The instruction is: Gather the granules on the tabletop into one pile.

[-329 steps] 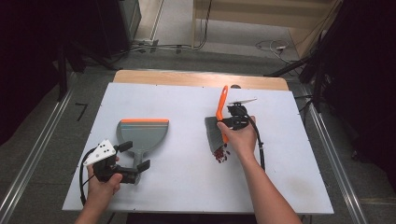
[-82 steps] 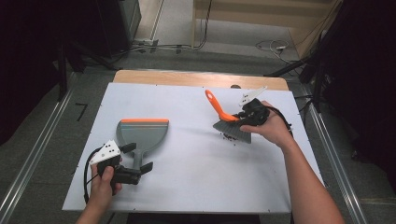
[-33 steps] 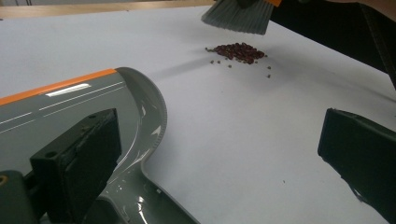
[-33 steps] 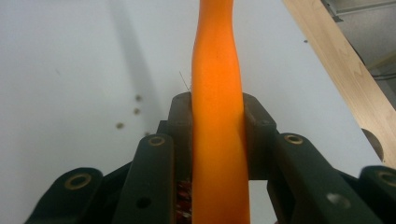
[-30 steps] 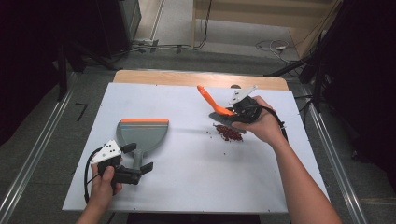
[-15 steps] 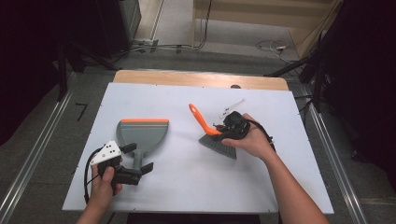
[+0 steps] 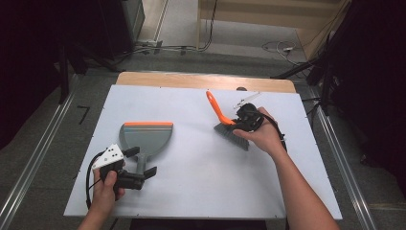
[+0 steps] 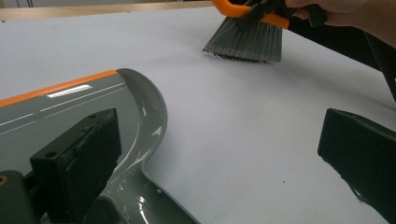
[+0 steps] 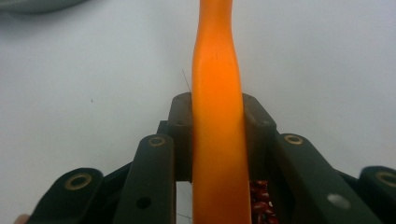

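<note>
Dark floor and cables ring the pale counter (image 7: 201,187), where the right gripper (image 7: 245,118), clamped on the orange-handled brush (image 7: 225,122), holds its bristles over red beans (image 9: 261,198), well right of the grey dustpan (image 7: 145,136), whose handle lies between the left gripper's (image 7: 136,175) parted jaws

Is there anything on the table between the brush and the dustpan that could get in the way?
No. The brush, clamped in the right gripper, and the dustpan by the left gripper have nothing visible but bare white table between them. Some small red bits sit right under the brush.
</note>
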`<state>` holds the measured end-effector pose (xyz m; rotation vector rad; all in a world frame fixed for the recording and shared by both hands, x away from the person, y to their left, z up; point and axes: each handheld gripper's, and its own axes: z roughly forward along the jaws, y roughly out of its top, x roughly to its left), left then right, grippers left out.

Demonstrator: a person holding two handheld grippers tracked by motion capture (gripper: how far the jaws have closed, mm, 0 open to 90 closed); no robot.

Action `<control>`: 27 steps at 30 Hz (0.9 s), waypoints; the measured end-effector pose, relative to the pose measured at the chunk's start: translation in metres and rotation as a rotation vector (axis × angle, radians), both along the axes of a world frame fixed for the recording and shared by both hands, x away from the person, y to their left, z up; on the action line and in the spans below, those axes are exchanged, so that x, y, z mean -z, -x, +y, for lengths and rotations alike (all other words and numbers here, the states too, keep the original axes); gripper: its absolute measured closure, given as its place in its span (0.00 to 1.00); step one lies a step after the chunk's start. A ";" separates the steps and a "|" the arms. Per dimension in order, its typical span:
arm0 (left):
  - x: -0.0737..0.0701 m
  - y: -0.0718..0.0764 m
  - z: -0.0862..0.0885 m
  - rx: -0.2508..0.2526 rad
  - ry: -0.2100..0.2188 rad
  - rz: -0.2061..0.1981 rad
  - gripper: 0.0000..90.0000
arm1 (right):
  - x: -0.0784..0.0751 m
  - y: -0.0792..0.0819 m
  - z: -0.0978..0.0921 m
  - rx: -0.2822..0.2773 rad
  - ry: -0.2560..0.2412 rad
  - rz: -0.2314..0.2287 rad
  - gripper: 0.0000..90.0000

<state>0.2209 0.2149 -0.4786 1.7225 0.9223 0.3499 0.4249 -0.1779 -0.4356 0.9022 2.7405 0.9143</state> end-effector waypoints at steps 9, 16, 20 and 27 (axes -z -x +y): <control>0.000 0.000 -0.002 0.005 -0.005 0.002 0.00 | -0.009 0.009 0.001 -0.020 -0.041 0.025 0.76; 0.000 0.000 -0.001 0.006 -0.009 0.002 0.00 | 0.012 0.008 0.016 -0.056 -0.003 0.079 0.76; 0.000 0.000 -0.001 0.006 -0.005 0.000 0.00 | 0.011 0.001 0.007 0.010 0.010 0.060 0.76; 0.000 -0.001 -0.001 0.007 -0.009 0.000 0.00 | 0.001 0.005 -0.011 0.065 -0.020 0.031 0.76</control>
